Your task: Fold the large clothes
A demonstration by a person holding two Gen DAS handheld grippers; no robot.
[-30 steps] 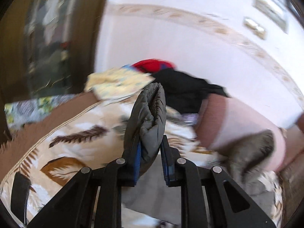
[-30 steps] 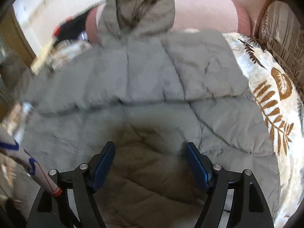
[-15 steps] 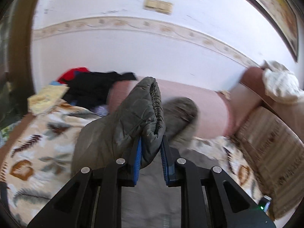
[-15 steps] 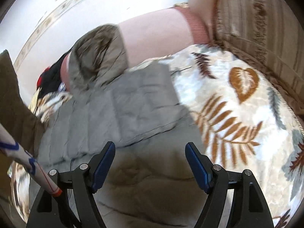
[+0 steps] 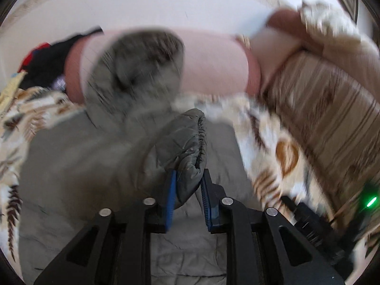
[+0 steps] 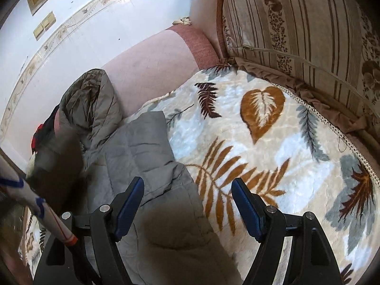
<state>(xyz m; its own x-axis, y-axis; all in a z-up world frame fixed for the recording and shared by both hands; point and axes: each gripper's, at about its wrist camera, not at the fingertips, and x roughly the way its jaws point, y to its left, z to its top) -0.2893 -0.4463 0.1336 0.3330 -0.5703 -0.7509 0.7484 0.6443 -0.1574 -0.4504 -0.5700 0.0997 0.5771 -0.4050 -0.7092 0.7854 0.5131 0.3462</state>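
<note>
**Left gripper clamps jacket cuff; right gripper stands wide and empty**

The grey quilted puffer jacket [image 6: 142,156] lies spread on the cream leaf-patterned blanket [image 6: 261,147], its hood [image 6: 92,102] propped against the pink bolster [image 6: 152,68] at the blanket's far edge. The left gripper [image 5: 187,190] pinches the jacket's elastic-edged sleeve cuff [image 5: 190,142] between its blue pads. The right gripper [image 6: 187,204] hovers with jaws apart over the jacket's edge, holding nothing.
</note>
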